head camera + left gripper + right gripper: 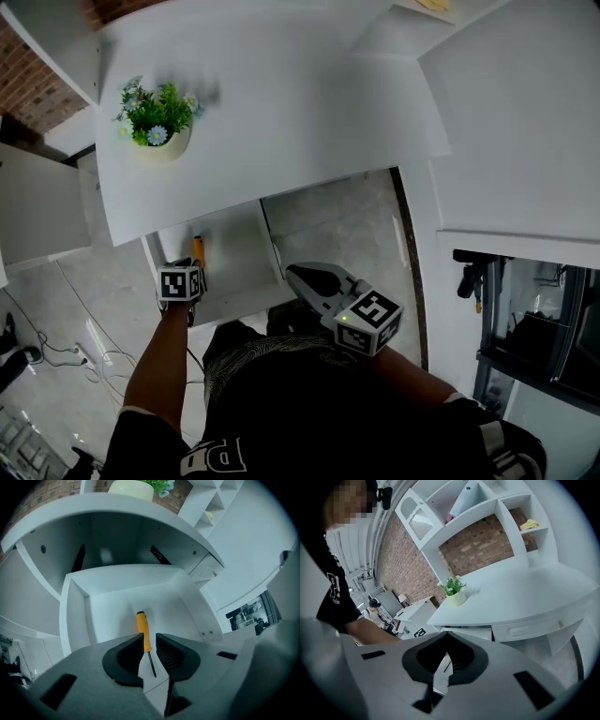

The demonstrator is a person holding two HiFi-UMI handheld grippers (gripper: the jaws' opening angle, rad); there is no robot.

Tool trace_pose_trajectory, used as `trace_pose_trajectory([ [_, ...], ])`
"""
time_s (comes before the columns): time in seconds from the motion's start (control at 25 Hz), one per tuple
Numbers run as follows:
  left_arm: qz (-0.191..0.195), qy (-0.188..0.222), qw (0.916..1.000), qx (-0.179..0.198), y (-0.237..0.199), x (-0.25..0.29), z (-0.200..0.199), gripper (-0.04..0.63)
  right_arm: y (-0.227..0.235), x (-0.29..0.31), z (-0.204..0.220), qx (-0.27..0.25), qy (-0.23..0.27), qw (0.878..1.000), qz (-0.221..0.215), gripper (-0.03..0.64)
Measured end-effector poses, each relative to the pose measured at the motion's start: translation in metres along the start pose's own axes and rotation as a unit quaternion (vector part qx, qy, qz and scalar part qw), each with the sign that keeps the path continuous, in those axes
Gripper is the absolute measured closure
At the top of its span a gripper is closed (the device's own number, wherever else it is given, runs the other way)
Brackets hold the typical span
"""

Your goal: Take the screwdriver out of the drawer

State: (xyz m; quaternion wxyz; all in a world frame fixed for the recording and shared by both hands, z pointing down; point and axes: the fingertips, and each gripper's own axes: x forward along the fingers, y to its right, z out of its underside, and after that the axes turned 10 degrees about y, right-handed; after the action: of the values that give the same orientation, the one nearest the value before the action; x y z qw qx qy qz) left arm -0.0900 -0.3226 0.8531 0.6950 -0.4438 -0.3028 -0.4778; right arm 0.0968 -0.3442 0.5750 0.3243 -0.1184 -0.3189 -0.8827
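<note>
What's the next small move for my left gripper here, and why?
Probably close the left gripper on the screwdriver: its orange handle lies between the open jaws, in the open drawer, not yet gripped. The right gripper is shut and outside the drawer.

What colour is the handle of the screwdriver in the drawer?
The handle is orange; the left gripper view shows it best.

screwdriver (pixel 143 631): orange handle, black shaft | drawer (pixel 112 602): white | plant (pixel 161 108): green | wall (pixel 487 545): red brick
</note>
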Motion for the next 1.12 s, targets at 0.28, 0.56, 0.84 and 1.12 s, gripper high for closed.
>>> trace_pose_trajectory([
  [0.28,-0.008,-0.033,0.9992,-0.022,-0.008,0.027,0.015,0.503,0.02,0.002,0.006,0.009,-0.016,1.0,0.007,0.612],
  [0.56,-0.01,-0.046,0.9974,-0.055,-0.013,0.043,0.022,0.485,0.024,0.015,0.002,0.004,-0.022,1.0,-0.003,0.612],
  [0.84,-0.021,-0.064,0.9966,-0.047,-0.012,0.052,0.035,0.48,0.025,0.017,0.003,0.006,-0.022,1.0,-0.006,0.612],
  [1.12,-0.034,-0.073,0.9962,-0.031,-0.013,0.062,0.039,0.48,0.031,0.014,0.007,0.007,-0.029,1.0,0.002,0.612],
])
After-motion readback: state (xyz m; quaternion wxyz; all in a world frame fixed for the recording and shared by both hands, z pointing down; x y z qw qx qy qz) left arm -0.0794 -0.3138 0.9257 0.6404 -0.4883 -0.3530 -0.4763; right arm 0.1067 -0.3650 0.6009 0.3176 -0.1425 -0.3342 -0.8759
